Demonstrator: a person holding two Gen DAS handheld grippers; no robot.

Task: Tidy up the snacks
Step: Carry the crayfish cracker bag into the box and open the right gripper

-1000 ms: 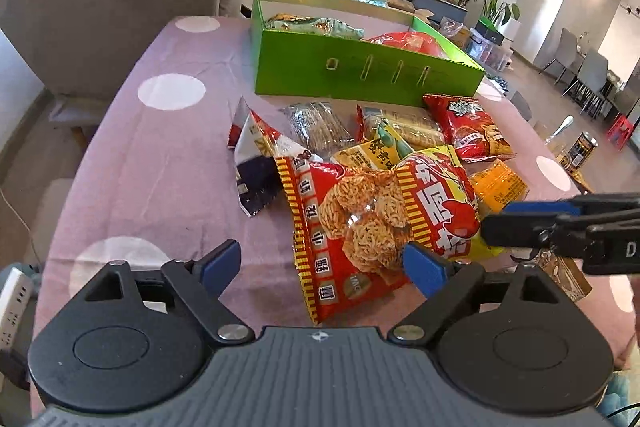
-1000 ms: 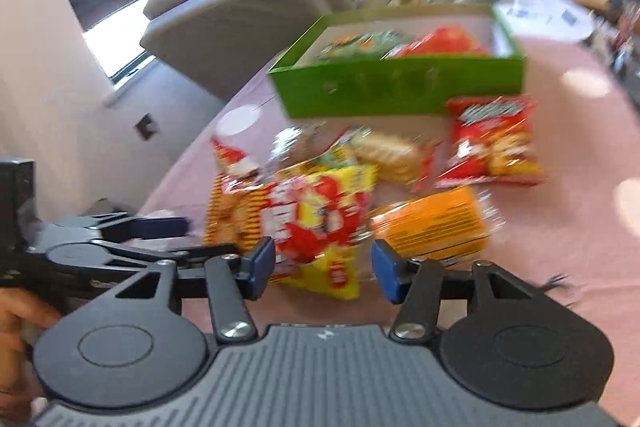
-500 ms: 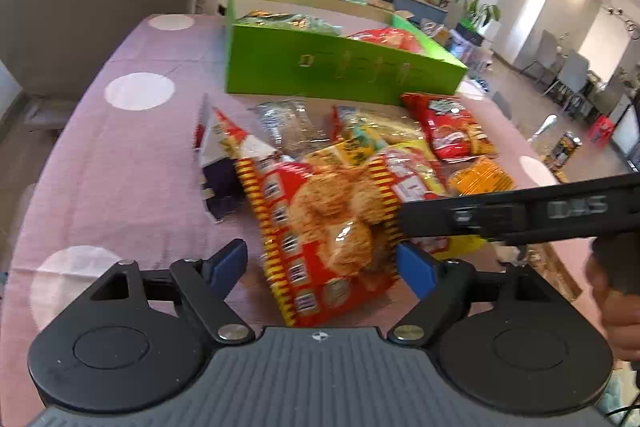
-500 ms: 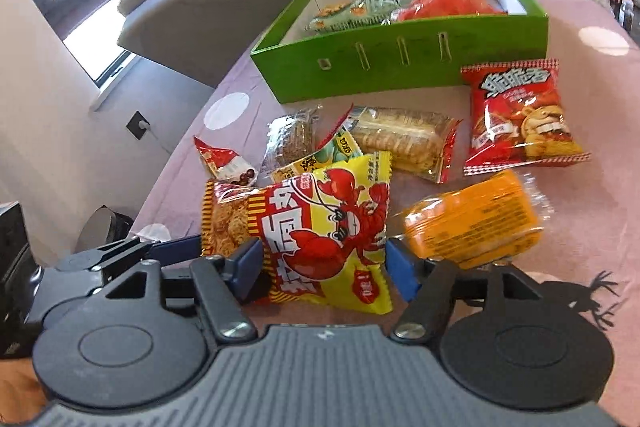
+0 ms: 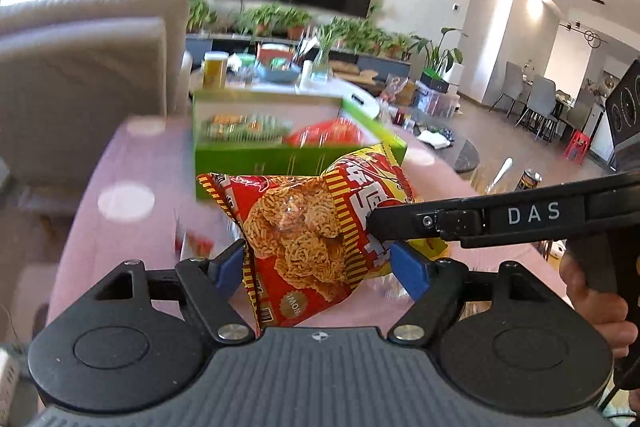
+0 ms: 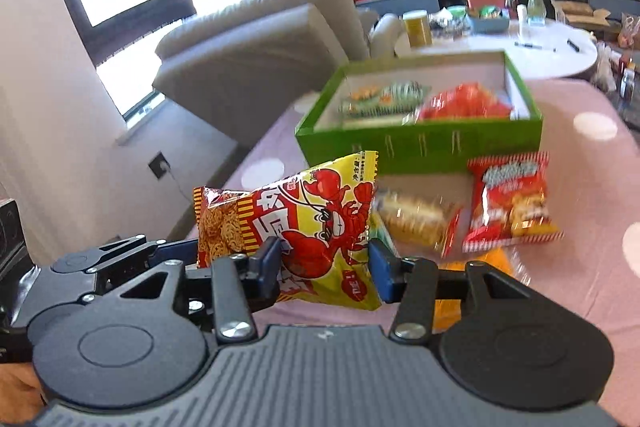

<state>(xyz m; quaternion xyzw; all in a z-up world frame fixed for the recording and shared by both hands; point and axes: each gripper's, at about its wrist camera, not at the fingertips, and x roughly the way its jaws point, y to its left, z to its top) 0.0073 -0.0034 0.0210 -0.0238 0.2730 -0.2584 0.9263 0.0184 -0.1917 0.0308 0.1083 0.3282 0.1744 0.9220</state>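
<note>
Between the blue pads of the left gripper sits the big noodle snack bag, squeezed at its red end so the foil buckles, and it's up off the table, hanging in the air. Over on the other end, the right gripper has the same bag between its pads at the yellow lobster-printed end, jaws closing, pads right against the wrapper on both sides. From the left camera that right gripper comes in from the side as a long black bar lettered DAS, a hand wrapped round its handle, its tip laid across the bag's face. So both tools are clamped on one bag, held up between them.

Just past the bag, down on the pink spotted tablecloth, lie the others: a clear pack of pale biscuits right behind the lifted bag, a red chip bag beside that, and an orange pack peeking out under the right gripper's arm. Farther back stands the green box, open on top, with a green-patterned packet and a red packet already inside. Beyond the table there's a beige sofa and a row of potted plants, all a bit blurred
</note>
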